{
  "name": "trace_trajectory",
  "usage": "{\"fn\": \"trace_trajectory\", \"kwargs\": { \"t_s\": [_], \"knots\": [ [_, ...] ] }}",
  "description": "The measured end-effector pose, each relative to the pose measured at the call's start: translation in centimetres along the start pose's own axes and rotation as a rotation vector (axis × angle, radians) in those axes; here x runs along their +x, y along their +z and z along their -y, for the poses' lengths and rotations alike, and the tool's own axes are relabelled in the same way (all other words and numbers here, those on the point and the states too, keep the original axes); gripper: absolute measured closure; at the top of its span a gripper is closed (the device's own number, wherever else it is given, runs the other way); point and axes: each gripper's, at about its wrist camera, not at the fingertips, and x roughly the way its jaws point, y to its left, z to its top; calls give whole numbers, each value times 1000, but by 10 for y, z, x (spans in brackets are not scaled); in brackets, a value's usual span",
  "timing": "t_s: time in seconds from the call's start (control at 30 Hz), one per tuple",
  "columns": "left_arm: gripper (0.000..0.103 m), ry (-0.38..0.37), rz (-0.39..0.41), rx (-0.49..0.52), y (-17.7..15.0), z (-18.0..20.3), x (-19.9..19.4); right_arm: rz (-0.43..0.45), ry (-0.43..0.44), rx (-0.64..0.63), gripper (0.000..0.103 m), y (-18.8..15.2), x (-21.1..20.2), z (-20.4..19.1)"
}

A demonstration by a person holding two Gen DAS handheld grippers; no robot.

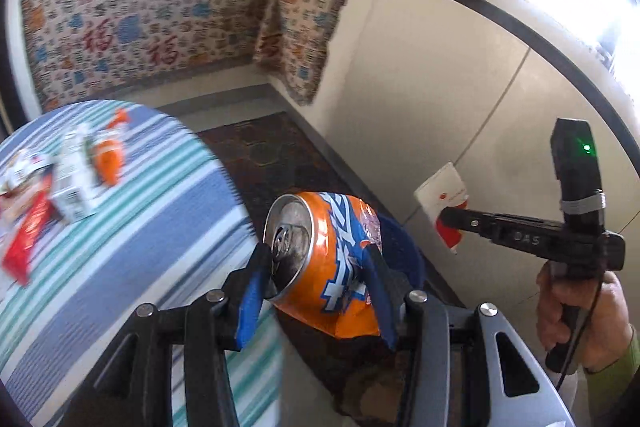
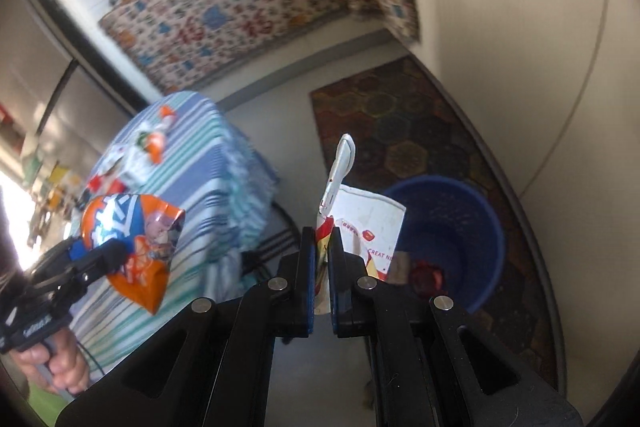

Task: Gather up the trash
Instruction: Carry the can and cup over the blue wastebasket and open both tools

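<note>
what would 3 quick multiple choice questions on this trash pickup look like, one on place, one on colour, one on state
1. Where is the bin?
A. on the table
B. on the floor by the rug
C. on the counter

2. What colour is the bin?
A. blue
B. green
C. white

3. What does the left claw hold?
A. nothing
B. a spoon
C. a crushed orange can

Answers: 1 B, it stands on the floor at the patterned rug; 2 A, its wall is blue; 3 C, both fingers clamp the can, while the right claw pinches a white carton.

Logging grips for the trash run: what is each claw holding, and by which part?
Left claw clamps the crushed orange can across its sides near the top. Right claw pinches the white paper wrapper by its lower edge.
</note>
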Motion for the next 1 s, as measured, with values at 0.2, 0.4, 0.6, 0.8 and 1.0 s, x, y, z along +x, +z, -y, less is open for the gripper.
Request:
{"fn": "trace_trajectory", "kwargs": {
  "t_s": [0.2, 0.4, 0.6, 0.8, 1.0],
  "knots": [
    [56, -36, -55, 52, 15, 45, 80, -18, -26, 106, 98, 8, 26, 58],
    [55, -31, -111, 70, 12, 56, 138, -39, -37, 181, 98, 9, 47, 99],
    [55, -32, -144, 58, 6, 65, 174, -67, -60, 208, 97, 7, 59, 123],
    [55, -32, -165, 75, 8, 71, 199, -71, -58, 239, 95, 9, 65, 135],
    [54, -45, -184, 103, 4, 81, 213, -39, -65, 284, 90, 11, 61, 144]
  ]
}}
